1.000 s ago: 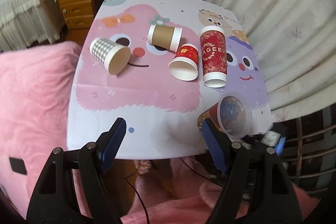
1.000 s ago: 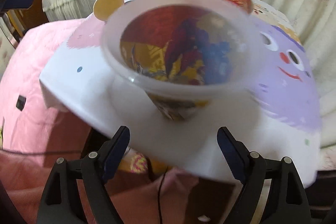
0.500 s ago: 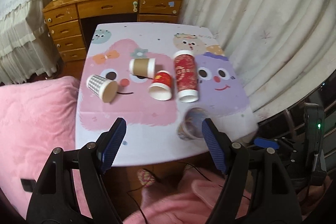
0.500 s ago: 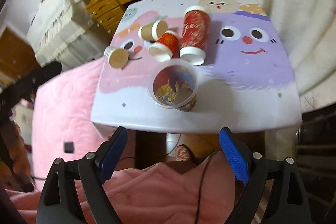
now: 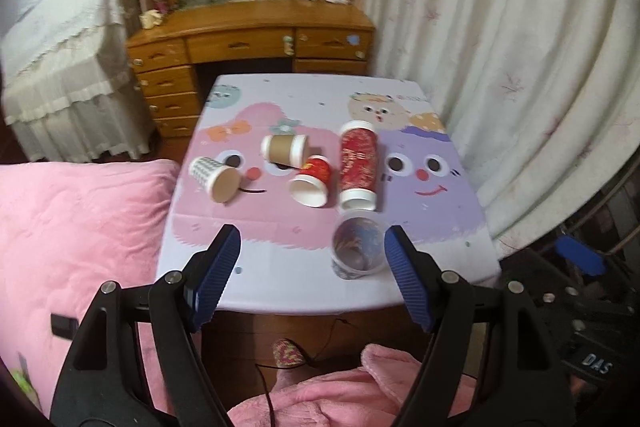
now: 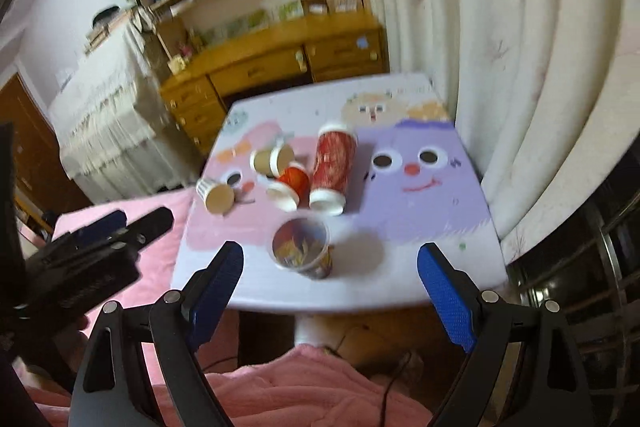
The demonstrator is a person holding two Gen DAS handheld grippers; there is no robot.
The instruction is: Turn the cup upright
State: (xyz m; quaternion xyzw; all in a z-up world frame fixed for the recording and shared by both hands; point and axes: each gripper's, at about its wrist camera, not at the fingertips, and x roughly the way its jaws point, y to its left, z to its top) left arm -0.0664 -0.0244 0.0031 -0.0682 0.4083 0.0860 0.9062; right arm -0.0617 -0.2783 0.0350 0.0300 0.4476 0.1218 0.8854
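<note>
A clear plastic cup with a colourful print [image 5: 357, 247] stands upright near the table's front edge; it also shows in the right wrist view [image 6: 301, 249]. Behind it several cups lie on their sides: a tall red cup [image 5: 357, 165], a short red cup [image 5: 312, 181], a brown cup [image 5: 284, 149] and a checked cup [image 5: 212, 173]. My left gripper [image 5: 312, 275] is open and empty, held back from the table. My right gripper [image 6: 330, 285] is open and empty, also back from the table's front edge.
The small table [image 5: 280, 279] has a cartoon cloth. A pink blanket [image 5: 80, 227] lies to the left and below. A wooden desk [image 5: 248, 39] stands behind, a curtain [image 5: 500, 47] to the right. The left gripper's body [image 6: 80, 259] shows in the right wrist view.
Both grippers have pulled back and up from the table. The printed clear cup, close in front of the right gripper a second ago, now stands alone on the table.
</note>
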